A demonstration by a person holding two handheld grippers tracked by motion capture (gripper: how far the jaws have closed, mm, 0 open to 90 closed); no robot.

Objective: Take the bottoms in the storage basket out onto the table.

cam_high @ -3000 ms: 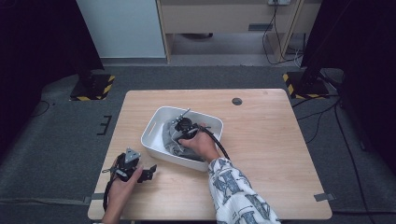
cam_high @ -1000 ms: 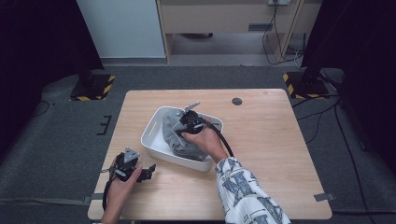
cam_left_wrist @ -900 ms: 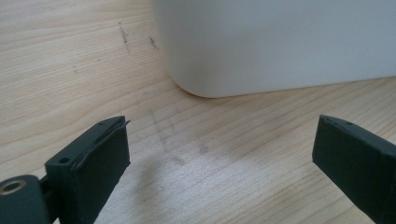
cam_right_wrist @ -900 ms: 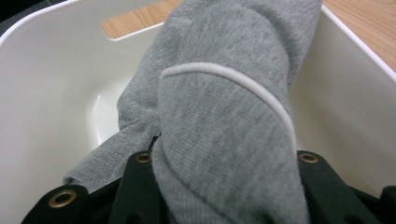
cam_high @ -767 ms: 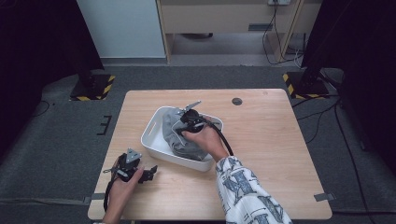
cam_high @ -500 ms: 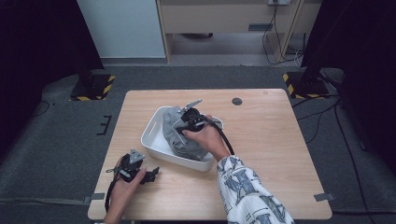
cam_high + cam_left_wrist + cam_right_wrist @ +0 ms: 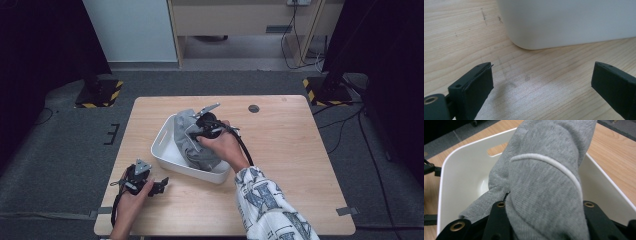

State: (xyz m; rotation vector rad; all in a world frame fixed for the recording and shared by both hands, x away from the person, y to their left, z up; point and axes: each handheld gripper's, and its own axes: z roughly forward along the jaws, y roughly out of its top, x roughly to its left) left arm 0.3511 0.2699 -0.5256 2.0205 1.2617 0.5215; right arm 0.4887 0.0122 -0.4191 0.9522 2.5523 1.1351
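High view: right hand-held gripper (image 7: 202, 126) over the white bin (image 7: 162, 150), clamped on grey garment (image 7: 195, 147). Cloth bunched under and ahead of it, mostly inside the bin, top fold riding above the rim. Left hand-held gripper (image 7: 159, 186) low on the worktop (image 7: 300, 165), near the bin's near-left corner, not touching it, carrying nothing.

Left gripper view: jaws spread wide, nothing betw. them, bare wood below. Bin wall (image 7: 564, 22) just ahead, apart from the tips.

Right gripper view: garment (image 7: 544, 182) fills the space betw. the jaws, gripped; white piping curves across the fold. Bin interior (image 7: 461, 182) below and beyond, floor partly bare to one side, handle slot on far wall.

Progress, my read: can't say if cloth is going in or coming out. If going in, approx. most done: bulk is in bin, left to do = push the raised fold down, release. If coming out, barely started. Left gripper idle either way.
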